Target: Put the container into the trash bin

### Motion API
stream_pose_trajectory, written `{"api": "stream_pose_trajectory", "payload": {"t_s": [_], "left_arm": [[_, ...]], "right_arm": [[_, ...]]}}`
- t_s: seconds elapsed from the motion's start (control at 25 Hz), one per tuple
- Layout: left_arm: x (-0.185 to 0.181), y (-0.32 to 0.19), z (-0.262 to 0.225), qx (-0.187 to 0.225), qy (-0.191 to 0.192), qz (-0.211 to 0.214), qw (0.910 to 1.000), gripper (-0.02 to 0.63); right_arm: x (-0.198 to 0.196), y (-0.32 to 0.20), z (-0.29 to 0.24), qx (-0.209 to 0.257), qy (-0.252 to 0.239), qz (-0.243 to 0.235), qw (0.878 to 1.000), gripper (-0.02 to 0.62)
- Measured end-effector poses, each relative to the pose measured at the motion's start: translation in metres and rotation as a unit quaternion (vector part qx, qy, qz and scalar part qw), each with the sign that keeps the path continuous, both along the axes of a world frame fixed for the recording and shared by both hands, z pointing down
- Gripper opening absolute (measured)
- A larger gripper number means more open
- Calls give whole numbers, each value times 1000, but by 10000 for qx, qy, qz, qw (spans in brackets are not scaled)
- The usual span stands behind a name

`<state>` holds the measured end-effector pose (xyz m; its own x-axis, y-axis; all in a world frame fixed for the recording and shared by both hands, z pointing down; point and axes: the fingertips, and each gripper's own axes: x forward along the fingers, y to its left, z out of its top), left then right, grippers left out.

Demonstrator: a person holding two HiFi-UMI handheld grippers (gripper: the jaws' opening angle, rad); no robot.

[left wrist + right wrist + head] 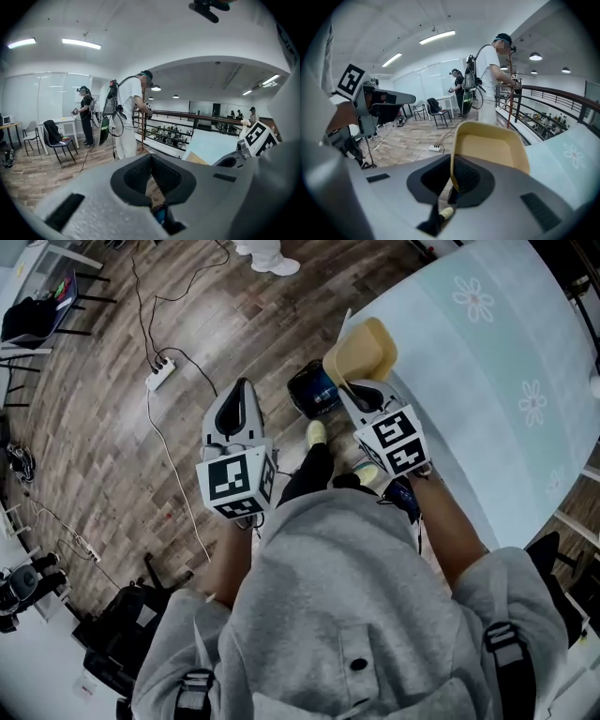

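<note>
A tan plastic container hangs tilted above the wooden floor, and my right gripper is shut on its rim. In the right gripper view the container rises from between the jaws, its hollow side facing the camera. Just below it on the floor stands the dark trash bin with a blue inside, beside the table's edge. My left gripper hovers to the left of the bin, shut with nothing in it. A sliver of the blue bin shows under its jaws in the left gripper view.
The table with a pale flowered cloth fills the right side. A white power strip and cables lie on the floor at left. A chair stands far left, and a black bag lies by my feet. Other people stand farther off.
</note>
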<state>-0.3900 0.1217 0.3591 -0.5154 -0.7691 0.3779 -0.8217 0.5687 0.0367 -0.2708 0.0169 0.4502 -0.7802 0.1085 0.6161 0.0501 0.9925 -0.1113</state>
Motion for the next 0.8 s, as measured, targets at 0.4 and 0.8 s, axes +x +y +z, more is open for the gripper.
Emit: {"api": "stream_pose_trajectory", "payload": {"t_s": [0.4,0.8], "left_arm": [[-26,1,44,-217,418,-45,9989,18],[-34,-9,91,-526,891,25,9946,18]], "right_arm": [[-24,22,41,-274,388,-324,9983,34],[-31,24,88,-666,800,-471,9935,34]]}}
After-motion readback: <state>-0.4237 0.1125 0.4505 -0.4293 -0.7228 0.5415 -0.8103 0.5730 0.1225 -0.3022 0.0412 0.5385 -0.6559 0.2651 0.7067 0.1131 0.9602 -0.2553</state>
